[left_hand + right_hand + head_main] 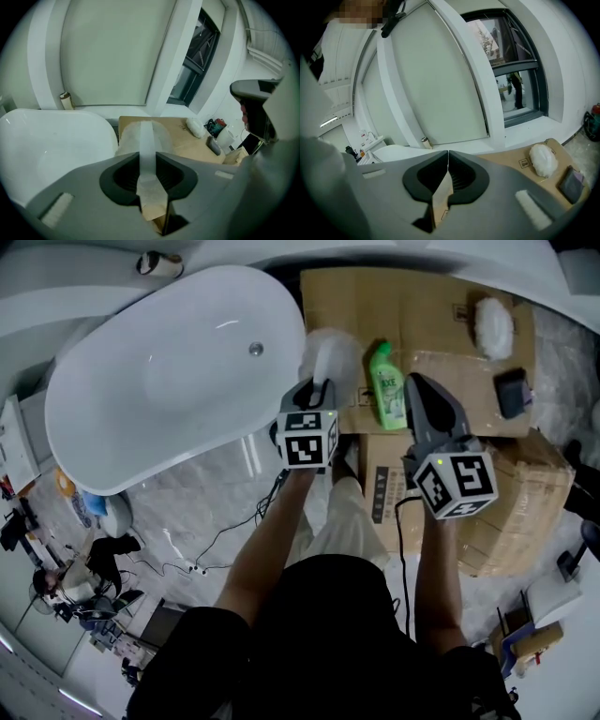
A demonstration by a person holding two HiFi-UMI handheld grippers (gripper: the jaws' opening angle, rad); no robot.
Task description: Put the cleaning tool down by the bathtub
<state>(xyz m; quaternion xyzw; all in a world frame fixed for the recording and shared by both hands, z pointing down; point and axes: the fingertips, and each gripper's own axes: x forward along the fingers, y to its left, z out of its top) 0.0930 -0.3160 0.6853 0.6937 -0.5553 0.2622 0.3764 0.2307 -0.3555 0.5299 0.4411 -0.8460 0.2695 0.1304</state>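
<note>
Closest to the camera are two bare arms, each holding tongs. The left gripper (317, 390) is just beside the bathtub (112, 371), at the side away from the drain hole. In the left gripper view its jaws squeeze the flat white strap of the cleaning tool (140, 136). That tool is a soft, fluffy white thing. It sticks out past the jaws, right next to the bathtub's rim and over the cardboard (422, 306). I cannot tell if it touches the cardboard.

The right gripper (419, 382) is farther from the bathtub than the left one. In the right gripper view its jaws are pressed together at the tips, with nothing between them.

Between the two grippers lies a green bottle (386, 385), near the bathtub. Well away from the bathtub, on the cardboard, lie another fluffy white thing (494, 327) and a small dark thing (513, 390).
</note>
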